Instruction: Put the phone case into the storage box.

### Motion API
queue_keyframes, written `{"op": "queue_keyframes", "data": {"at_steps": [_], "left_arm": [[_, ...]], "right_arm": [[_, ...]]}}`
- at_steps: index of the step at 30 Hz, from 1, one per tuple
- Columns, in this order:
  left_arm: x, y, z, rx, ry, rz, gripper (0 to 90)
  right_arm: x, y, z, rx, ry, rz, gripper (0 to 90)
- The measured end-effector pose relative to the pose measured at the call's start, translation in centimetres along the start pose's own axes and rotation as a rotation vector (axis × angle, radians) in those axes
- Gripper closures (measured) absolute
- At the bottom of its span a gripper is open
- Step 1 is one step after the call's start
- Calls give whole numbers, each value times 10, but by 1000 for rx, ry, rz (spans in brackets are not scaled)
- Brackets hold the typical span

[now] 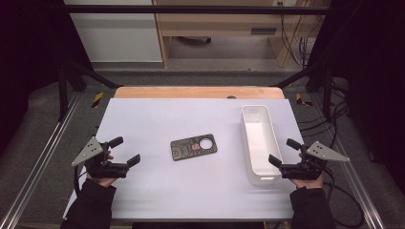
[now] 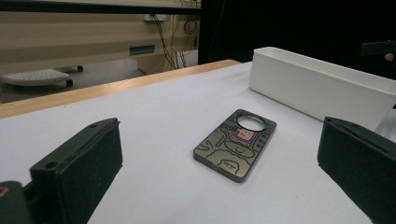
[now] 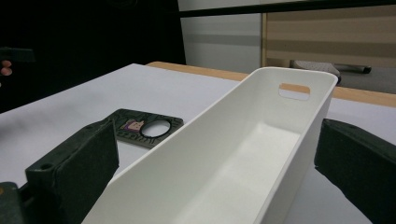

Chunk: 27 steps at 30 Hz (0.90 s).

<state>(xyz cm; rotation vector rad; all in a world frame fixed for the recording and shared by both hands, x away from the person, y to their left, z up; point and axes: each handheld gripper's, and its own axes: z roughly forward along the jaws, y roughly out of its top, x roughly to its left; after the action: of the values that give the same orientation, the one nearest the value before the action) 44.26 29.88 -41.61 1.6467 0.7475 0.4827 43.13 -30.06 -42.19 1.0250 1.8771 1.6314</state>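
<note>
A dark phone case (image 1: 194, 147) with a round camera hole and cartoon line drawings lies flat in the middle of the white table sheet (image 1: 157, 119). An empty long white bin (image 1: 260, 143) stands to its right. My left gripper (image 1: 125, 150) is held open at the left, pointing at the phone case (image 2: 235, 150), which lies ahead of its wide-apart jaws. My right gripper (image 1: 283, 151) stands open just right of the bin's near end. The white bin (image 3: 243, 154) runs away from it between the spread jaws, and the pads do not press on it.
A wooden table edge (image 1: 198, 92) shows beyond the sheet. Metal frame rails (image 1: 38, 157) run along both sides, with cables (image 1: 341, 119) on the floor at the right. A cabinet (image 1: 114, 33) and a desk stand behind the table.
</note>
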Motion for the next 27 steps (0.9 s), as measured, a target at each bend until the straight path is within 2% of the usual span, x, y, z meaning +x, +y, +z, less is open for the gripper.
{"op": "queue_keyframes", "data": {"at_steps": [17, 27], "left_arm": [[-1, 6, 4, 14, 18, -18, 0], [-5, 12, 15, 52, 26, -20, 5]], "right_arm": [[0, 2, -2, -2, 1, 2, 2], [1, 3, -2, -5, 0, -2, 2]]}}
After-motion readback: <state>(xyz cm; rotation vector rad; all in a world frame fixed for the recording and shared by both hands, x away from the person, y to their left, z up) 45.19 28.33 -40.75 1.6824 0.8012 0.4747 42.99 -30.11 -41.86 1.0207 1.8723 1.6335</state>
